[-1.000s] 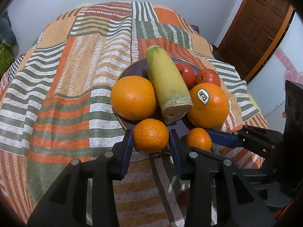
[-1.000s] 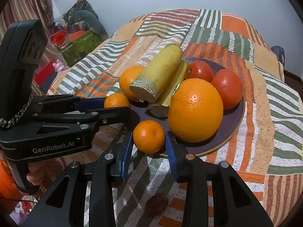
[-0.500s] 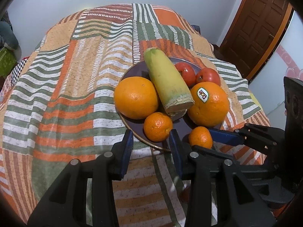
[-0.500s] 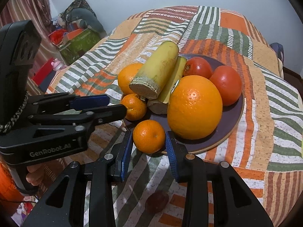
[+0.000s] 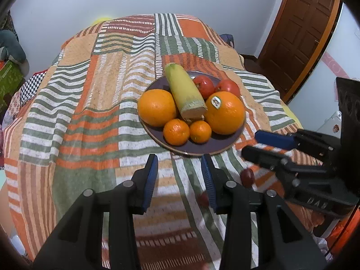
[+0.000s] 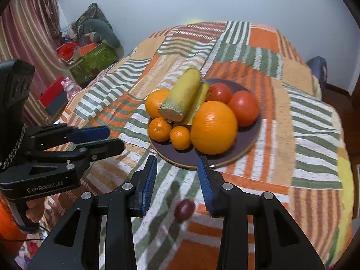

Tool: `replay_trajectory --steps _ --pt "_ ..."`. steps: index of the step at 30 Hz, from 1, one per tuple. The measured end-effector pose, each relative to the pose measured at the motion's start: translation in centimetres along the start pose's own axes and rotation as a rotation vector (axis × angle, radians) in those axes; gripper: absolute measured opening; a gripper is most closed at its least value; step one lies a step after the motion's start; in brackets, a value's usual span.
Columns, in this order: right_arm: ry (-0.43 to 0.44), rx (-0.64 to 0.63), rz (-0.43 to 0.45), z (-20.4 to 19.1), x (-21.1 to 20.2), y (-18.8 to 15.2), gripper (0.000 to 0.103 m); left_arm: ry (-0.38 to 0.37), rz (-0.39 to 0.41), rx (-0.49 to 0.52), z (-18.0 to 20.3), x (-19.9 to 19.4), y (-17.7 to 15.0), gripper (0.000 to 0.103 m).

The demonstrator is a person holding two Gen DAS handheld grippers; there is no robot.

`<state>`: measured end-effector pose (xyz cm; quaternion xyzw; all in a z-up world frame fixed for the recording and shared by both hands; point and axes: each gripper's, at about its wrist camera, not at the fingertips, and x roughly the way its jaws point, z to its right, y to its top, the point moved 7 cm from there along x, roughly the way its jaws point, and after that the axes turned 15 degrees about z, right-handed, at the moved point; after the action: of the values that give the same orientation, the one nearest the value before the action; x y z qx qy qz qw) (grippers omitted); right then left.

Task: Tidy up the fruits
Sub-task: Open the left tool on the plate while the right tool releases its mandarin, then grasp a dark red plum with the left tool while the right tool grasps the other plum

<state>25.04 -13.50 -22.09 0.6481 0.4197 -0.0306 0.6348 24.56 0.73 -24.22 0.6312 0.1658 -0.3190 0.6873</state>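
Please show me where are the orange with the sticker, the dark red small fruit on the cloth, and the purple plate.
Stickered orange [image 5: 227, 114], left wrist view, on its peel.
Dark red fruit [image 6: 184, 209], right wrist view, on its middle.
Purple plate [image 6: 189, 155], right wrist view, on its bare near part.

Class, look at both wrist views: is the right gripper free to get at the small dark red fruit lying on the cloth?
Probably yes. The dark red fruit lies alone on the cloth, just below the right gripper, whose jaws are opening with nothing between them.

Even indoor light, soft shadows, strong fisheye bending, dark corners, slight motion blur.
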Motion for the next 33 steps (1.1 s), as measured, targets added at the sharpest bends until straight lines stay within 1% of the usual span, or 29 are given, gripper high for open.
replay_trajectory --steps 2,6,8,12,15,19,21,23,29,31,33 --pt "-0.013 -0.005 0.012 0.2 -0.9 0.0 0.036 0.002 0.003 -0.009 0.4 -0.7 -0.3 0.048" --pt "-0.037 -0.021 0.023 0.6 -2.5 -0.5 0.038 0.002 -0.005 -0.005 1.3 -1.6 -1.3 0.052" --pt "-0.045 -0.029 0.022 0.7 -2.9 -0.8 0.042 0.001 -0.018 0.004 1.8 -1.7 -1.9 0.052" --pt "-0.038 -0.008 -0.003 0.8 -3.2 -2.3 0.042 -0.014 -0.047 -0.003 2.4 -1.6 -3.2 0.052" --pt "-0.040 -0.028 -0.012 0.5 -2.9 -3.5 0.042 -0.020 -0.074 -0.014 2.9 -1.1 -4.4 0.052" --pt "-0.028 -0.027 -0.036 0.1 -2.3 -4.7 0.042 -0.008 -0.082 0.010 3.4 -0.4 -5.4 0.046" --pt "-0.029 -0.028 -0.044 0.1 -2.0 -5.0 0.039 -0.016 -0.093 0.003 3.5 0.0 -5.7 0.042" --pt "-0.024 -0.025 -0.051 0.2 -1.6 -5.2 0.035 -0.018 -0.103 0.000 3.5 0.5 -5.8 0.038" --pt "-0.012 -0.028 -0.072 0.1 -0.5 -5.7 0.029 -0.027 -0.117 -0.008 3.5 1.7 -5.9 0.035" --pt "-0.007 -0.031 -0.076 0.0 -0.2 -5.7 0.028 -0.033 -0.119 -0.007 3.6 2.0 -6.0 0.033" --pt "-0.001 -0.030 -0.077 0.0 0.1 -5.7 0.024 -0.033 -0.120 -0.005 3.8 2.3 -6.0 0.030"
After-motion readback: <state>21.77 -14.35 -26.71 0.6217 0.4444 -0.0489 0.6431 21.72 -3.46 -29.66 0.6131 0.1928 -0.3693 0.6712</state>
